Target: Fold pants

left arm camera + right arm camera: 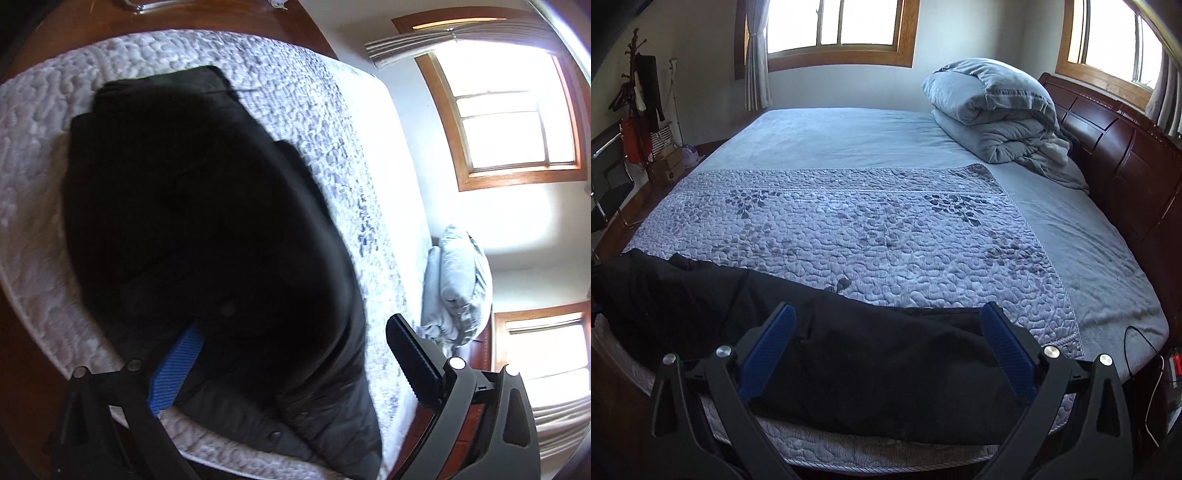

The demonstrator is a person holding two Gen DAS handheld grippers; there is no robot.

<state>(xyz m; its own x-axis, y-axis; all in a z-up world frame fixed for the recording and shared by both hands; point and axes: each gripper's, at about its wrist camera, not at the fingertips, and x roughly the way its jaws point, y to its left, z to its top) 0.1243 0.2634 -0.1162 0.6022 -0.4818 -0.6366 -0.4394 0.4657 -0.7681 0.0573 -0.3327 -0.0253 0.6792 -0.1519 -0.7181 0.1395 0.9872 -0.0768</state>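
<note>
Both pairs of jaws stand spread wide, pinching nothing. From the left wrist view, the left gripper (295, 354) hovers over the black pants (207, 229), which fill the middle of the frame as a dark, stacked bundle on the quilted bedspread (303, 96); its blue-padded finger (177, 373) at lower left looks to be tucked at the hem of the cloth, though whether it touches I cannot tell, while the other finger at lower right is out over the bedspread beside the pants. A row of snaps shows along the garment's edge at the bottom centre.

From the right wrist view, the right gripper (886, 347) sits low at the near edge of the bed (1089, 236), its two blue pads on either side of a stretch of the pants (871, 369), which lie in a long dark band across the bottom of the frame, from the left edge to the lower right, on the patterned bedspread (871, 229). Whether the pads touch the cloth is unclear.

At the upper right of that view a folded grey duvet (993, 110) is heaped against the dark wooden headboard (1123, 155). Windows (842, 26) glow along the top, and a coat stand (639, 85) with hanging clothes is at the far left. No containers can be made out clearly.
</note>
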